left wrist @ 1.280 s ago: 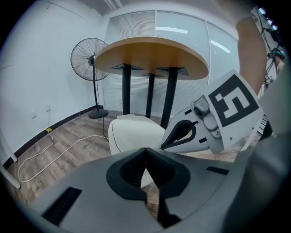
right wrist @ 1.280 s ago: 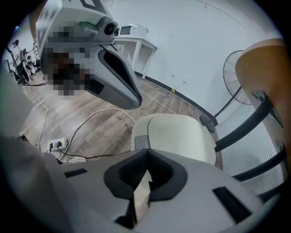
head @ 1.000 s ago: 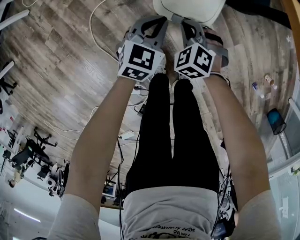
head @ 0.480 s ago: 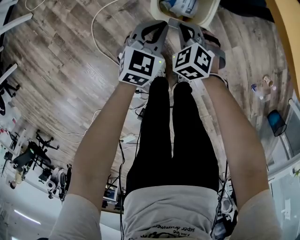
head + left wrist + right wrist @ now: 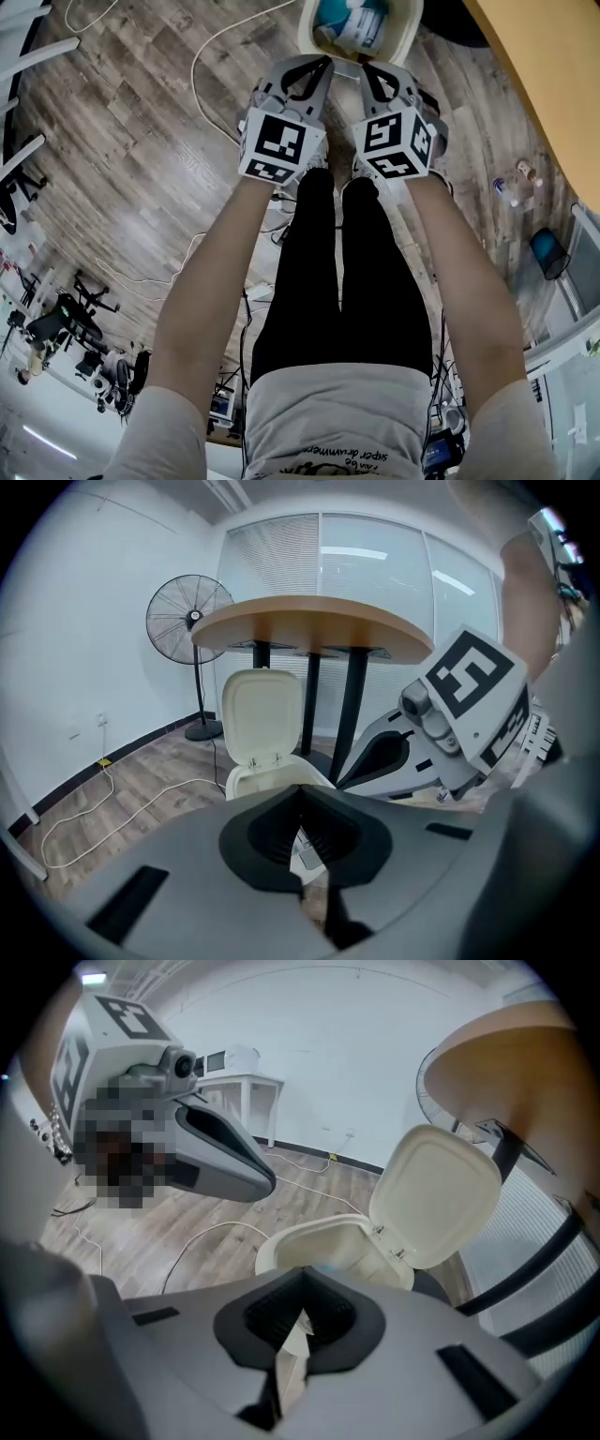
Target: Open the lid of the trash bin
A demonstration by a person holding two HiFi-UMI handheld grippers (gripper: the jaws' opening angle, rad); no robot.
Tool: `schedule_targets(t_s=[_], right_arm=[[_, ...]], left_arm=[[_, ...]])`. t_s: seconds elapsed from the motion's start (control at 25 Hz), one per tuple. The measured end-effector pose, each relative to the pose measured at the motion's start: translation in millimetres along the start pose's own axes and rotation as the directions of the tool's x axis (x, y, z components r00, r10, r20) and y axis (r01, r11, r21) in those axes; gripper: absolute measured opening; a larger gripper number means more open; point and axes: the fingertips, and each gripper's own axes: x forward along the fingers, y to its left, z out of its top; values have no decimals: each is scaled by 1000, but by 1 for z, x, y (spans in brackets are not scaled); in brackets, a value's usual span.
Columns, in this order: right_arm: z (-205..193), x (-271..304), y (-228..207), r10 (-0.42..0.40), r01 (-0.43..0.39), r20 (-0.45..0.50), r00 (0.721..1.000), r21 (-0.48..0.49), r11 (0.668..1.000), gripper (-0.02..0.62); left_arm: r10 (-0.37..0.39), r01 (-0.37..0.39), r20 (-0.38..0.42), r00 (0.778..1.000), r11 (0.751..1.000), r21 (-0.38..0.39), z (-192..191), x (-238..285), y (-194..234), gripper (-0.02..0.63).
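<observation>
Since the trash bin (image 5: 309,1232) lid (image 5: 436,1206) stands open, the closed, empty left hand-held gripper (image 5: 302,846) and right hand-held gripper (image 5: 295,1330) probably need only withdraw.

One trash bin (image 5: 307,37) at 12 o'clock in the head view, with one lid (image 5: 262,714). Two claws, the left claw (image 5: 317,64) and the right claw (image 5: 373,70), carrying two marker cubes (image 5: 278,145). One standing fan (image 5: 190,621). One round wooden surface (image 5: 314,630). One white cable (image 5: 194,70) on the floor (image 5: 122,141) at 11 o'clock. One blue container (image 5: 548,251) at 3 o'clock.
</observation>
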Motion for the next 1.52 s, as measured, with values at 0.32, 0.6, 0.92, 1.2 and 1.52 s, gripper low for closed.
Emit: schedule_targets(t_s=[0.32, 0.6, 0.92, 1.2, 1.52], right_arm=[[24, -50, -17, -45, 40, 58, 997, 87, 995, 8], [51, -103, -27, -66, 49, 113, 991, 150, 987, 8], [93, -163, -47, -103, 55, 201, 974, 231, 971, 8], [138, -226, -68, -144, 65, 273, 951, 277, 959, 8], [186, -310, -105, -219, 90, 359, 907, 343, 935, 8]], left_arm=[[44, -42, 51, 998, 998, -45, 40, -34, -1, 15], [72, -65, 92, 993, 995, -79, 85, -68, -9, 15], [105, -90, 156, 982, 991, -100, 146, -115, -15, 15], [128, -107, 201, 971, 988, -114, 203, -162, -20, 15], [142, -115, 286, 948, 987, -108, 282, -217, -27, 15]])
